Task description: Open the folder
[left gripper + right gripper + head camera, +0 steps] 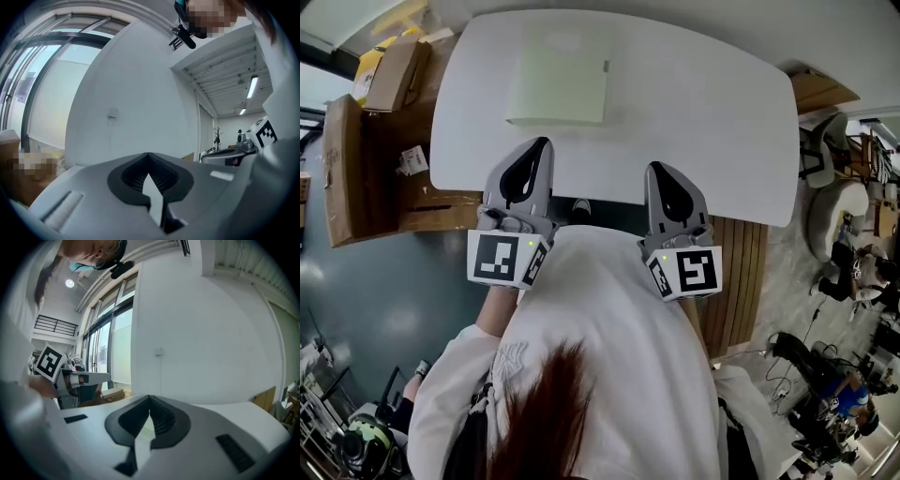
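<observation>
While the folder (558, 86) lies closed at upper centre, we hold the left gripper (534, 145) and right gripper (661, 171) pinched together and empty just below it, aimed to reach.

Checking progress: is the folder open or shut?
Shut: the folder lies flat on the table, with no cover lifted.

The right gripper (150, 398) faces a white wall (201, 333), its fingers (220, 427) meeting at the tips with nothing between; the left gripper (103, 376) shows at left.
</observation>
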`<state>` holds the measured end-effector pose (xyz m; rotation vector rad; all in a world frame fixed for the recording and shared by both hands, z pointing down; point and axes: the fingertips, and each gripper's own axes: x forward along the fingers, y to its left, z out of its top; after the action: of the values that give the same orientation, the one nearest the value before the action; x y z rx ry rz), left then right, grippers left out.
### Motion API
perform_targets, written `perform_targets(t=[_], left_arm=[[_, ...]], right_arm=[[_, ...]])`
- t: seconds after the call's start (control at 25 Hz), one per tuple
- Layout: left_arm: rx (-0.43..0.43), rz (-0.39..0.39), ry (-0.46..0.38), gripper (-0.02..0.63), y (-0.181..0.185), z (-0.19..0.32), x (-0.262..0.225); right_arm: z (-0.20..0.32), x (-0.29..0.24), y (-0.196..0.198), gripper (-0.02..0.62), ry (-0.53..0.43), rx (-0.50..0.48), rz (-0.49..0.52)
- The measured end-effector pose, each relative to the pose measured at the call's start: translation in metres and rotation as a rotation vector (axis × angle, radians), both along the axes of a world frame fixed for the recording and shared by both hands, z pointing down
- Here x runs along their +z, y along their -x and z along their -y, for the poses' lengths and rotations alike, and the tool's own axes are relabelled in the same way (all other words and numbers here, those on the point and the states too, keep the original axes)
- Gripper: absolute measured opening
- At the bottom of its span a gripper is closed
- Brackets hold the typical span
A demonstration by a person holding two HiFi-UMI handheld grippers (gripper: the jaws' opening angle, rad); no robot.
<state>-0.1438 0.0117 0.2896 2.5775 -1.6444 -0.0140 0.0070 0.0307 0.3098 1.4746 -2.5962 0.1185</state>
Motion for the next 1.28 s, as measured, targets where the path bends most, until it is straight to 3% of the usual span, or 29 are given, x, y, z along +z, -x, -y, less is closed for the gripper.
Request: perform_targets(t=[0.28, 0.84, 1.08, 1.28], left_arm=[[0.036, 0.000, 0.024, 0.008, 0.010, 0.012, 0.008], [-0.086, -0.026, 0.058, 0.008, 0.033, 0.011, 0.014], [-0.125, -0.006, 0.074, 0.008, 0.022, 0.018, 0.018], [-0.138, -0.003, 0.096, 0.008, -0.010, 0.036, 0.012]], right_arm=[[0.012, 0.003, 0.009, 0.005, 0.013, 0.034, 0.001], [0.029, 0.011, 0.039, 0.005, 0.047, -0.090, 0.008], [0.041, 0.015, 0.029, 0.005, 0.054, -0.125, 0.032], [0.063, 0.011, 0.003, 0.005, 0.073, -0.144, 0.060]])
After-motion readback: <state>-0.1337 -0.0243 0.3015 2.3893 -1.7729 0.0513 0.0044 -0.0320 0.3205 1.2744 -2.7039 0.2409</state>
